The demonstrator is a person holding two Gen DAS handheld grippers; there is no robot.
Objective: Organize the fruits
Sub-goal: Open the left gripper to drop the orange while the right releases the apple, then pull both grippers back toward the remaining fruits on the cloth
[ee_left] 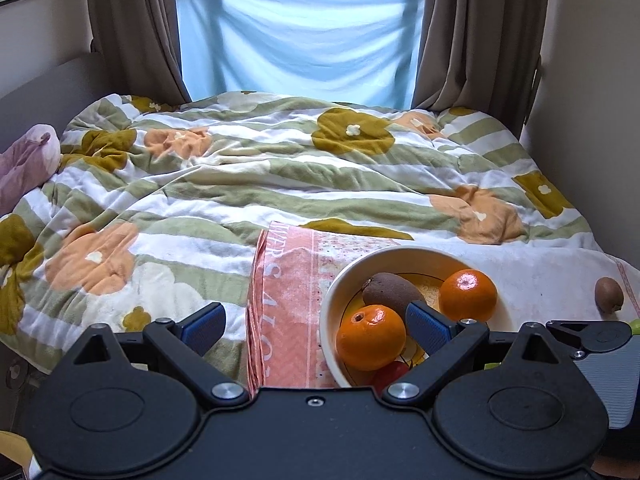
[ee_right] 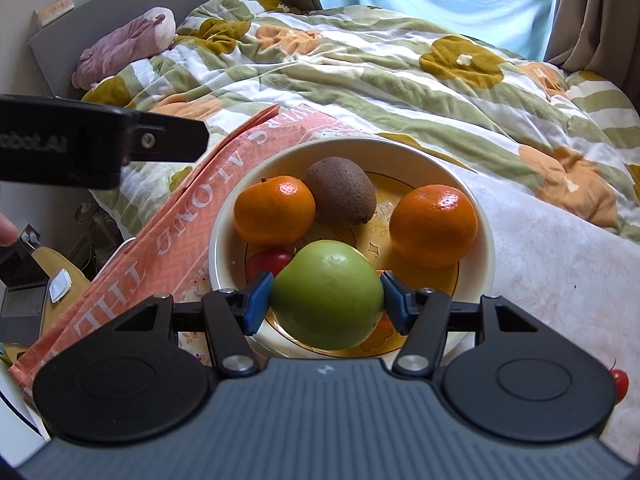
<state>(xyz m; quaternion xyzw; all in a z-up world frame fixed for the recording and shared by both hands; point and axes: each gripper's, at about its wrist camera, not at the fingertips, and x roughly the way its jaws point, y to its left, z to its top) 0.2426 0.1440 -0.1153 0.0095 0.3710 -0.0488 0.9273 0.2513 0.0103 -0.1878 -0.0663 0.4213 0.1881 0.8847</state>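
the right tool (ee_right: 326, 300) is clamped on a green apple (ee_right: 327, 295), its blue pads (ee_right: 256, 300) pressed to both sides, holding it over the near part of the cream bowl (ee_right: 482, 220). inside the bowl lie two oranges (ee_right: 274, 209), one at the left and one (ee_right: 434, 225) at the right, a brown kiwi (ee_right: 341, 190) between them toward the far rim, and a small red fruit (ee_right: 267, 263) just left of the apple. the bowl sits on a white towel (ee_right: 552, 272) at the near edge of the bed, beside a folded pink cloth (ee_right: 172, 232). a second kiwi (ee_left: 609, 294) rests on the towel, well right of the bowl. another red fruit (ee_right: 620, 385) lies near the bed's near right corner. the left tool (ee_left: 316, 322) is released, jaws wide apart and gripping nothing, with its right pad over the bowl's near side.
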